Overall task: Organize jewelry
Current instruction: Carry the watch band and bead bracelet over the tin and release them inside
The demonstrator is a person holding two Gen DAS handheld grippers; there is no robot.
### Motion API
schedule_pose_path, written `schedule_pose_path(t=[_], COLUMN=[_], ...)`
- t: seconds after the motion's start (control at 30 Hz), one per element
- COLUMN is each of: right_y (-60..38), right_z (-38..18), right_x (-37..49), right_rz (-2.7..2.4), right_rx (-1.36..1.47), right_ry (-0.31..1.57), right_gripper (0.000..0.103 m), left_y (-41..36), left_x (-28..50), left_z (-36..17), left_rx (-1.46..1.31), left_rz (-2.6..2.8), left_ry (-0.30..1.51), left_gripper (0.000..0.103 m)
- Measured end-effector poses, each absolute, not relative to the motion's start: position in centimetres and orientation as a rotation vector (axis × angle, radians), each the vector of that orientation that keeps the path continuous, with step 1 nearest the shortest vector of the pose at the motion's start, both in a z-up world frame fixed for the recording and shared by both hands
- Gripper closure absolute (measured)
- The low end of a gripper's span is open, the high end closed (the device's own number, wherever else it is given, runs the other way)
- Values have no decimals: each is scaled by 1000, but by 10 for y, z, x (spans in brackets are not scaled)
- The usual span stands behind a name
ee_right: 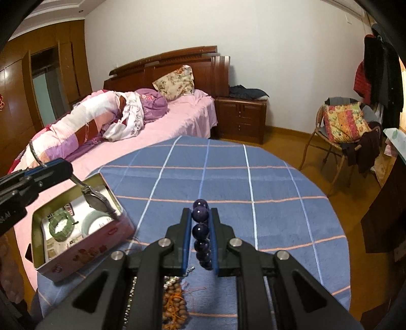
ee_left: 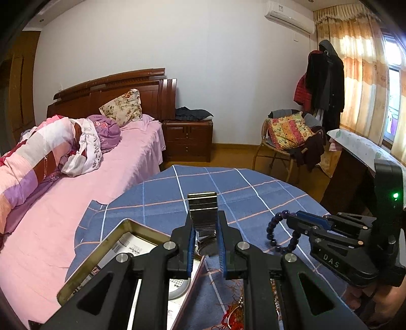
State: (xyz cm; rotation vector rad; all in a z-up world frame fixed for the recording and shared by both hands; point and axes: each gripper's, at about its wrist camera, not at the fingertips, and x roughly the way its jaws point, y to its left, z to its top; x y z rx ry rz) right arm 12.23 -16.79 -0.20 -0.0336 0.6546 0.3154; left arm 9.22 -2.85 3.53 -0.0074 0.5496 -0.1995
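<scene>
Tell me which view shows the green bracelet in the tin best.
Right wrist view: it looks into the open tin, where the green bracelet lies in plain sight. The left wrist view shows only part of the tin, its inside largely blocked by the left gripper; no bracelet visible.

A round table with a blue checked cloth (ee_right: 253,182) fills the foreground. At 10 o'clock from it stands a bed with a pink sheet (ee_right: 177,121); a rolled quilt (ee_right: 76,127) lies along it, and a floral pillow (ee_right: 175,81) leans on the wooden headboard (ee_right: 177,61). A nightstand (ee_right: 241,119) sits just beside the bed at 12 o'clock, dark clothes (ee_right: 247,91) on top. At 2 o'clock a chair (ee_right: 327,142) holds a patterned cushion (ee_right: 345,121). Coats (ee_left: 327,81) hang behind it. Curtains (ee_left: 360,76) cover the window at 3 o'clock; an air conditioner (ee_left: 289,17) is mounted high on the wall. A wardrobe (ee_right: 20,88) stands at 9 o'clock.
</scene>
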Motion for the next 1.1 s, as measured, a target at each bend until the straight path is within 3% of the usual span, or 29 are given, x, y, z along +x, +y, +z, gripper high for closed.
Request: schedule_pose_path(t=[1.1], right_y=[-99], right_z=[34], right_x=[93], right_rz=[497], right_rx=[-113], right_ry=[558], right_gripper=[88], left_y=[36], left_x=[63], left_z=[50], left_rx=[-61], left_rz=[-73], left_ry=[500], left_gripper=[88])
